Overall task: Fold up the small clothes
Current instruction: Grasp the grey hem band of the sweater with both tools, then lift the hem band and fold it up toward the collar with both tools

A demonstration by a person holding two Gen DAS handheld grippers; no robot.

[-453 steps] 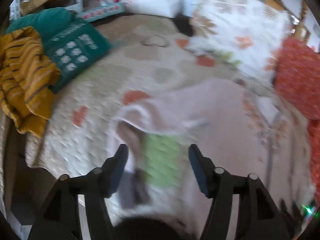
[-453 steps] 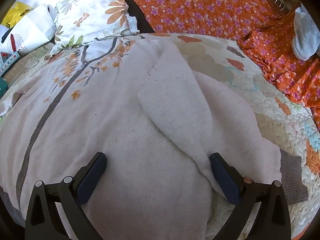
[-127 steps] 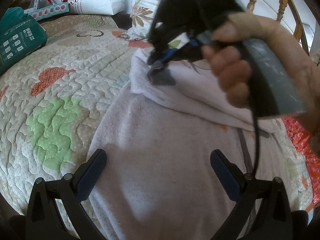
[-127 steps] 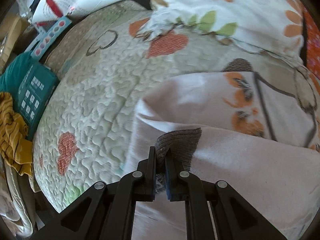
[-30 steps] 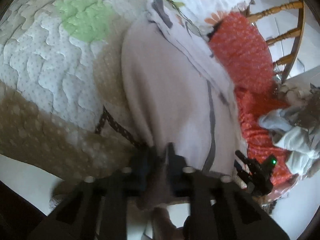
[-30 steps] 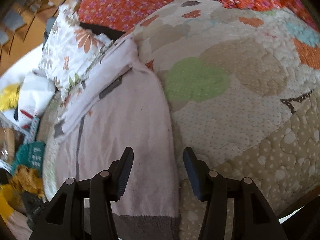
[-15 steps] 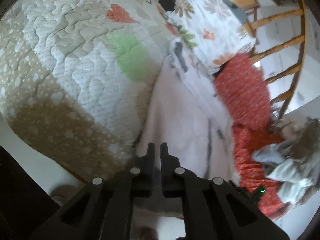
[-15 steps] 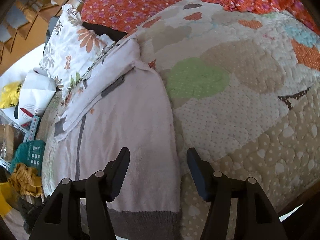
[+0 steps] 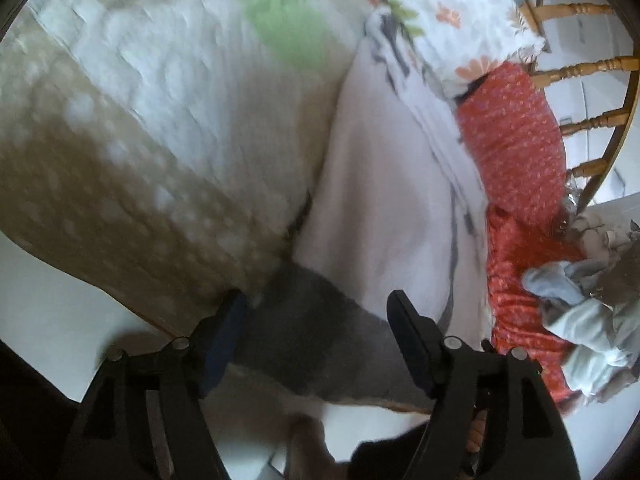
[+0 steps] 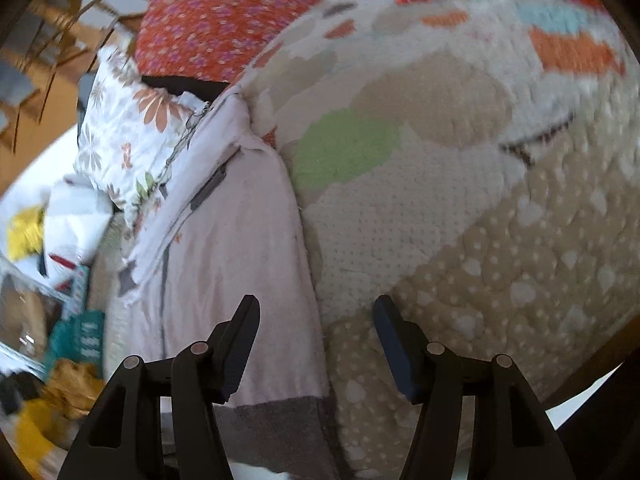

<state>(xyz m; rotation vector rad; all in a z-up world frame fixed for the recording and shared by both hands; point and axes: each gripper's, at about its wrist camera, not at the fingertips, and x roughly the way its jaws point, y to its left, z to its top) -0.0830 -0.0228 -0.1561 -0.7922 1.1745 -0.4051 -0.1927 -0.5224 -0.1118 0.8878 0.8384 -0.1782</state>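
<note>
A pale pink sweater (image 9: 384,184) is laid lengthwise on the quilted bed cover (image 9: 152,92), its grey ribbed hem (image 9: 320,336) lying at the near edge of the bed. The left gripper (image 9: 316,340) is seen with its jaws opening; the hem lies between the blue pads, which are not pressed on it. The right gripper (image 10: 316,344) is held with its jaws wide apart over the sweater's right edge (image 10: 308,280), with nothing gripped. At the far end of the sweater, folded sleeves are stacked against a floral pillow (image 10: 132,128). An orange flowered cloth (image 9: 516,148) is spread to the right of the sweater in the left wrist view.
</note>
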